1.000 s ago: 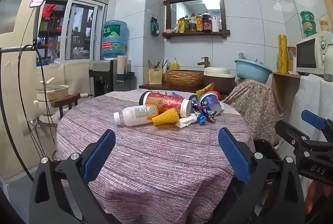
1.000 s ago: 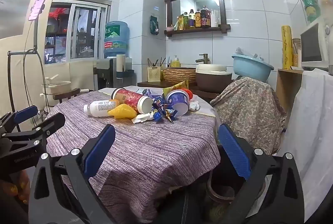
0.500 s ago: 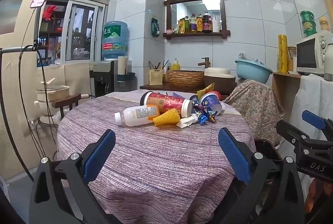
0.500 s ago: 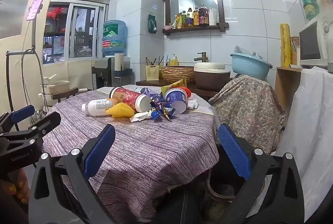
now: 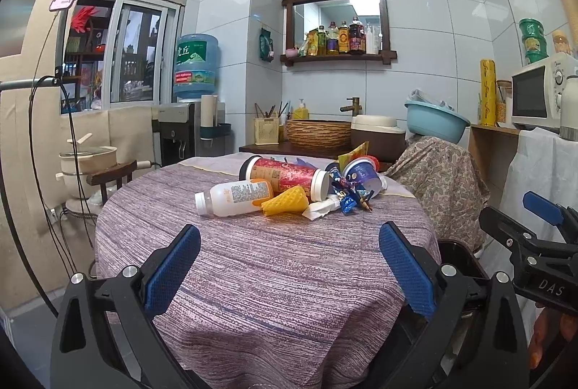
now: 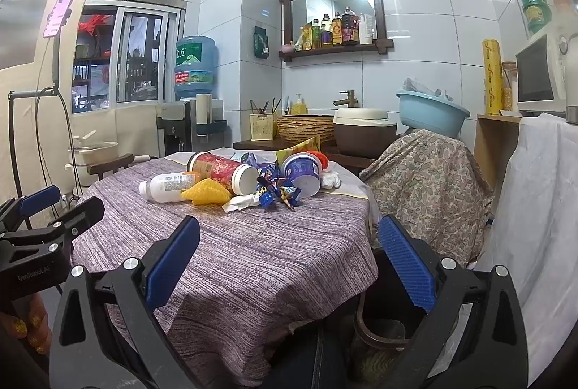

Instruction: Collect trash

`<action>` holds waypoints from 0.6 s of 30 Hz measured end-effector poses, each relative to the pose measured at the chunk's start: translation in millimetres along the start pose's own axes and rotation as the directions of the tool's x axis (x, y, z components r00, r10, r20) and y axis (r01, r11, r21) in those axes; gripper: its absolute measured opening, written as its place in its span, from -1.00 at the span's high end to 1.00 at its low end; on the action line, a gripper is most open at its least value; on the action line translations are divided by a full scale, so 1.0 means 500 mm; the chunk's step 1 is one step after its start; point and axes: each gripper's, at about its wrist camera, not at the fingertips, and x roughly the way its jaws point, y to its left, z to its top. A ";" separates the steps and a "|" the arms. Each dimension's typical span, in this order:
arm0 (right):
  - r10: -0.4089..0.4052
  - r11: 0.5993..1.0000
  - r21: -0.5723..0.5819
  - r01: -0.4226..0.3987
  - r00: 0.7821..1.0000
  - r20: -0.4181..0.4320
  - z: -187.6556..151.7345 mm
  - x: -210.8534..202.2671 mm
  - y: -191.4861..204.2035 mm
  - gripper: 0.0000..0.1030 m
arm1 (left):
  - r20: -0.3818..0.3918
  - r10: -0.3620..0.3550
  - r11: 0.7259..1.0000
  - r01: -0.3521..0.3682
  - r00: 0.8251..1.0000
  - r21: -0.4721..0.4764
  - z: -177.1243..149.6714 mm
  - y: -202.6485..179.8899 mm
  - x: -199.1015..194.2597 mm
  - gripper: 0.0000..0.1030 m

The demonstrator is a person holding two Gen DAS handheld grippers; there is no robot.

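Observation:
A pile of trash lies at the far side of a round table with a purple cloth [image 5: 274, 280]: a white plastic bottle [image 5: 231, 197], a red cylindrical can [image 5: 285, 177], a yellow cone wrapper [image 5: 285, 204], a crumpled white paper [image 5: 319, 210], blue candy wrappers [image 5: 348, 197] and a blue cup [image 5: 361, 176]. The same pile shows in the right wrist view, with the bottle [image 6: 166, 186] and can [image 6: 224, 172]. My left gripper [image 5: 289, 266] is open and empty over the table's near part. My right gripper [image 6: 289, 262] is open and empty at the table's right edge.
A dark bin [image 6: 383, 327] stands on the floor below the table's right edge. A chair covered in patterned cloth [image 5: 440, 186] is right of the table. A wooden stool [image 5: 112, 172] and a pot stand at the left. A counter with basket and sink is behind.
Both grippers have drifted slightly; the view of the table has barely shifted. The trash pile has not moved and both grippers stay open.

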 end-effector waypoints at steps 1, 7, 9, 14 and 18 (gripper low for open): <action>-0.002 1.000 0.000 0.002 1.000 0.000 0.000 0.000 0.000 -0.91 | 0.000 0.000 1.000 0.000 1.000 0.000 0.000 0.000 0.000 -0.90; -0.001 1.000 0.002 0.001 1.000 -0.002 0.000 -0.001 -0.001 -0.91 | -0.001 0.001 1.000 -0.001 1.000 0.001 0.001 -0.002 0.000 -0.90; -0.002 1.000 0.002 0.002 1.000 -0.002 0.000 -0.001 -0.001 -0.91 | -0.001 0.000 1.000 0.000 1.000 0.000 0.001 -0.002 0.000 -0.90; -0.002 1.000 0.003 0.002 1.000 -0.001 0.000 -0.001 -0.001 -0.91 | -0.002 0.000 1.000 0.000 1.000 0.001 0.000 -0.004 0.000 -0.90; -0.001 1.000 0.003 0.001 1.000 -0.002 0.000 -0.001 -0.001 -0.91 | -0.002 -0.002 1.000 0.002 1.000 0.002 0.000 -0.004 0.000 -0.90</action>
